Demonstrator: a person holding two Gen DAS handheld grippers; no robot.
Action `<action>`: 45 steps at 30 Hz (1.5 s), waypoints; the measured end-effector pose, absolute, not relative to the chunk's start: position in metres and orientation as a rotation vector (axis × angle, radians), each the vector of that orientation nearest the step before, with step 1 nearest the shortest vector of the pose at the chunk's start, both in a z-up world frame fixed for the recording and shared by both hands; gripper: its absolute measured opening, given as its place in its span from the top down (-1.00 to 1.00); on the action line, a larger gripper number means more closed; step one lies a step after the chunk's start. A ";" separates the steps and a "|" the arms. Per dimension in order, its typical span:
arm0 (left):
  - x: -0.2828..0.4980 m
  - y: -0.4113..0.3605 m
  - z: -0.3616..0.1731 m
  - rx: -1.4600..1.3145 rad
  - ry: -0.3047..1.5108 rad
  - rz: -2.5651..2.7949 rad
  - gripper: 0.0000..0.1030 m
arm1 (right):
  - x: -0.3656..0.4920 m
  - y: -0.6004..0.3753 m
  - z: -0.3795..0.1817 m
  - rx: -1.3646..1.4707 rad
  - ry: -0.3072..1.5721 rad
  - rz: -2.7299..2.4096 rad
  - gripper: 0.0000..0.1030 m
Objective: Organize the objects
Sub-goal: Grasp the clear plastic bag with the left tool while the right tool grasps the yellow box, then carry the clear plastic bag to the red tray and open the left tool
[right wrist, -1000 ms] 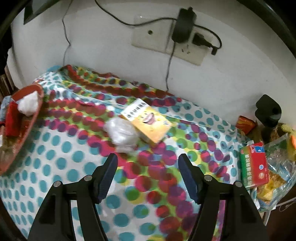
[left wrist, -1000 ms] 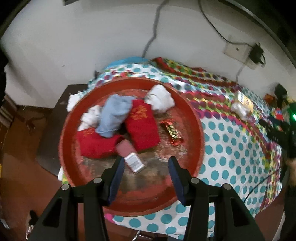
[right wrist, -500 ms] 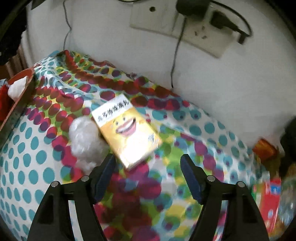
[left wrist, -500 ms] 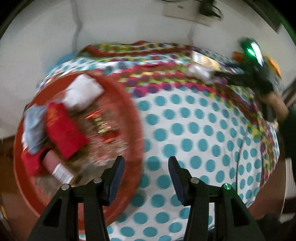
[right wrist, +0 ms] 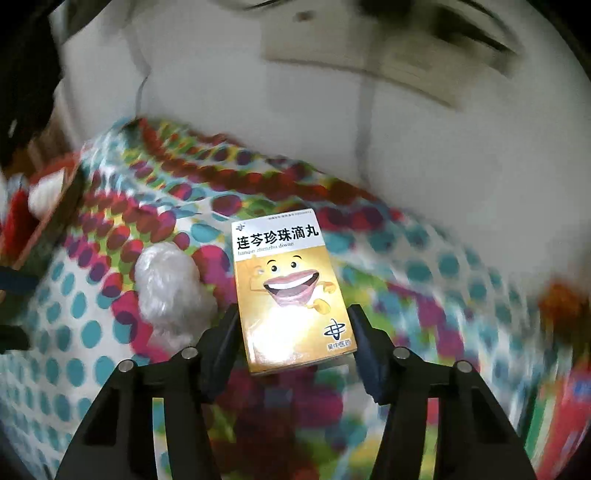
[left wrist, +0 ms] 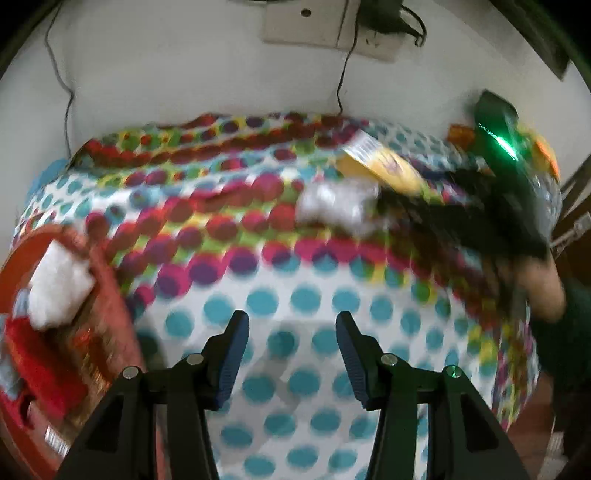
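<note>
A yellow medicine box (right wrist: 291,295) with a smiling cartoon face lies on the polka-dot tablecloth (right wrist: 74,332). My right gripper (right wrist: 291,314) is open, one finger on each side of the box's near end. A white crumpled plastic bag (right wrist: 166,291) lies just left of the box. My left gripper (left wrist: 291,328) is open and empty above the dotted cloth (left wrist: 295,295). The left wrist view shows the box (left wrist: 380,166), the bag (left wrist: 332,206) and the right gripper's body with a green light (left wrist: 506,147), all blurred.
A red round tray (left wrist: 110,288) with white and red cloths sits at the left edge; it also shows in the right wrist view (right wrist: 48,218). A wall socket with plugs (left wrist: 325,26) is on the white wall. Packets (right wrist: 561,406) lie at the right.
My right gripper has moved forward until its fingers straddle the yellow box. My left gripper has swung right, away from the red tray and over the dotted cloth.
</note>
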State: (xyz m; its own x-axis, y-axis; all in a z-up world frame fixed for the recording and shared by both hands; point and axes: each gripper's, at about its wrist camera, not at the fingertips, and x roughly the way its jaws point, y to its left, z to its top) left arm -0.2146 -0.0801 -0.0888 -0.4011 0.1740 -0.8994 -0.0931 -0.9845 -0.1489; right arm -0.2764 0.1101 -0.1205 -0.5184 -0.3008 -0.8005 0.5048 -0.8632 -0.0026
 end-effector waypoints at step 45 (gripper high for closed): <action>-0.293 -0.029 -0.138 -1.318 0.004 2.747 -0.02 | -0.244 0.117 -0.144 1.269 0.248 -2.457 -0.99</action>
State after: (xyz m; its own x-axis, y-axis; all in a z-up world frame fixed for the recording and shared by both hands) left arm -0.2926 -0.0293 -0.1383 -0.6218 0.0842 -0.7786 -0.0867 -0.9955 -0.0384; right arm -0.2442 0.1174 -0.1442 -0.5297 -0.2371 -0.8144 0.3949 -0.9186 0.0106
